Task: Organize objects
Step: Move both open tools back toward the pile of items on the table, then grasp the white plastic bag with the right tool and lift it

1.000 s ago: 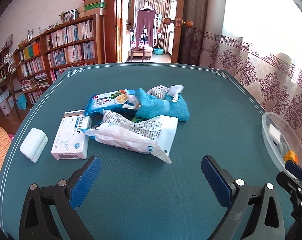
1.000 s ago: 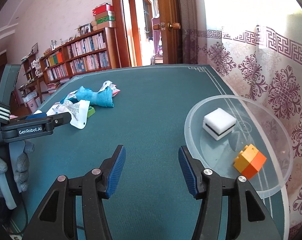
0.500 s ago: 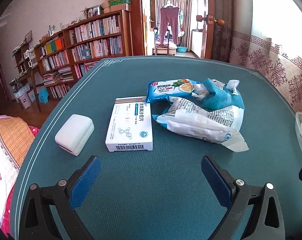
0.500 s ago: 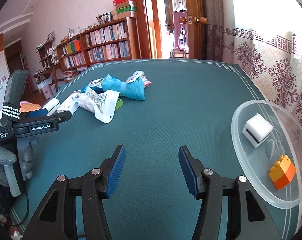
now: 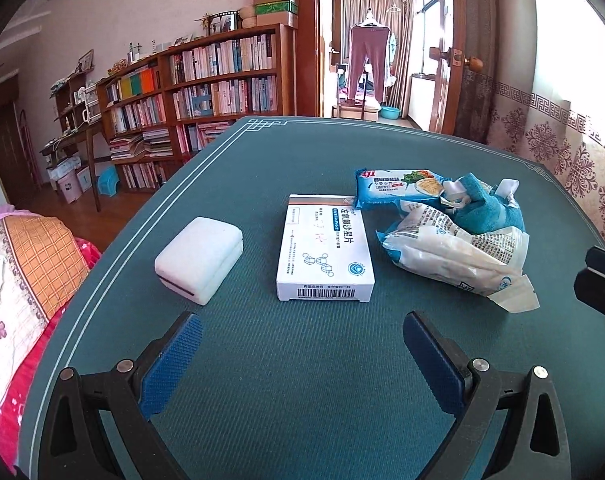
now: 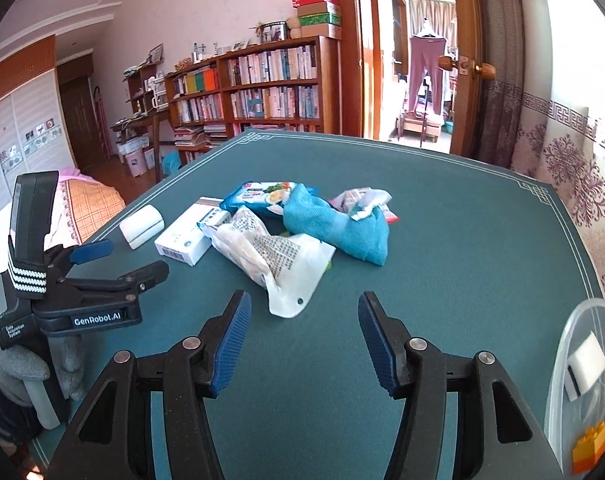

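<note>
On the green table (image 5: pixel 310 400), ahead of my left gripper (image 5: pixel 302 344), I am seeing the white medicine box (image 5: pixel 324 254) lying flat, its barcode end facing me. Just to its left a white foam block (image 5: pixel 198 258) is sitting near the table's edge, apart from the box. At the box's far right corner a blue biscuit packet (image 5: pixel 398 188) is lying, seemingly touching it, and beside that a white printed bag (image 5: pixel 458 256) is slumping against a rolled blue towel (image 5: pixel 486 208); a crumpled wrapper (image 6: pixel 362 200) is resting on the towel's top. Nothing is standing between my left fingers and the box.

My left gripper is hanging spread wide, holding nothing, short of the box. My right gripper (image 6: pixel 304 342) is likewise gaping and empty, pointing at the tip of the white bag (image 6: pixel 280 264). From the right wrist view I am seeing the left gripper (image 6: pixel 120 262) from the side, hovering near the box (image 6: pixel 186 240).

At the right edge a clear plastic bowl (image 6: pixel 570 328) is being cut off by the frame; a white cube (image 6: pixel 586 364) and an orange-yellow brick (image 6: pixel 590 448) are lying inside it. Something green is peeking from under the bag, too hidden to identify. Behind the table a bookshelf (image 5: pixel 206 88) is lining the wall.
</note>
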A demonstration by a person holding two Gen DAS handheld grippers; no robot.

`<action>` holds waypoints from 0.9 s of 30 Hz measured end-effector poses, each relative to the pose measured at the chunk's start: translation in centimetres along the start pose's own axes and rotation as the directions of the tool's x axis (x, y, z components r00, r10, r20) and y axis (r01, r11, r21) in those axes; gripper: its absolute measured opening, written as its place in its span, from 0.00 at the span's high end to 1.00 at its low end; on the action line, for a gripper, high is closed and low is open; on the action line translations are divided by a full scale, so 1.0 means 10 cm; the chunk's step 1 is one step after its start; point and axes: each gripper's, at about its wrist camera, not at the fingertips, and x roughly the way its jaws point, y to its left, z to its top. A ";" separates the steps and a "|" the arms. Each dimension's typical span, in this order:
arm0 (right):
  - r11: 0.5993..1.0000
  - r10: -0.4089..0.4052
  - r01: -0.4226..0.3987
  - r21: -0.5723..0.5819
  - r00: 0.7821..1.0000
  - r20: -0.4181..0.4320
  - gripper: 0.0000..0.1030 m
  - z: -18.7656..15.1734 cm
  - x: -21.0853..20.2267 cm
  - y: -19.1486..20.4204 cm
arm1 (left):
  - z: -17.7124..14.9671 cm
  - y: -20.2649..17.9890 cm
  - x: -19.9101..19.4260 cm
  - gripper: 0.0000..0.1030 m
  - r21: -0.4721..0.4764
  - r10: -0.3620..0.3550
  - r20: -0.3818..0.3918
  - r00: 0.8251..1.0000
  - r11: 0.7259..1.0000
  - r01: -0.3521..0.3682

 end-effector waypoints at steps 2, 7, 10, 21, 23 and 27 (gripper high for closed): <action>0.999 0.025 -0.025 -0.023 1.000 -0.004 0.44 0.09 0.12 0.05 | -0.01 0.05 0.02 0.01 -0.018 0.002 -0.011 1.000 1.000 -0.002; 0.995 0.072 -0.075 -0.060 0.996 -0.043 0.44 0.26 0.45 0.14 | -0.01 0.12 0.04 0.01 -0.062 -0.001 -0.017 1.000 0.998 0.000; 0.993 0.061 -0.067 -0.102 0.997 -0.056 0.44 0.34 0.59 0.20 | -0.01 0.13 0.05 0.01 -0.074 -0.002 -0.024 1.000 0.997 0.000; 0.977 0.176 -0.189 -0.096 0.976 -0.127 0.44 0.54 0.95 0.22 | -0.03 0.16 0.10 0.01 -0.109 -0.010 -0.059 0.998 0.994 0.004; 0.975 0.181 -0.198 -0.105 0.972 -0.151 0.44 0.52 1.00 0.26 | -0.03 0.17 0.11 0.01 -0.111 -0.012 -0.063 0.998 0.994 0.005; 0.969 0.167 -0.196 -0.152 0.968 -0.185 0.44 0.44 1.03 0.34 | -0.03 0.17 0.11 0.01 -0.118 -0.017 -0.066 0.998 0.993 0.009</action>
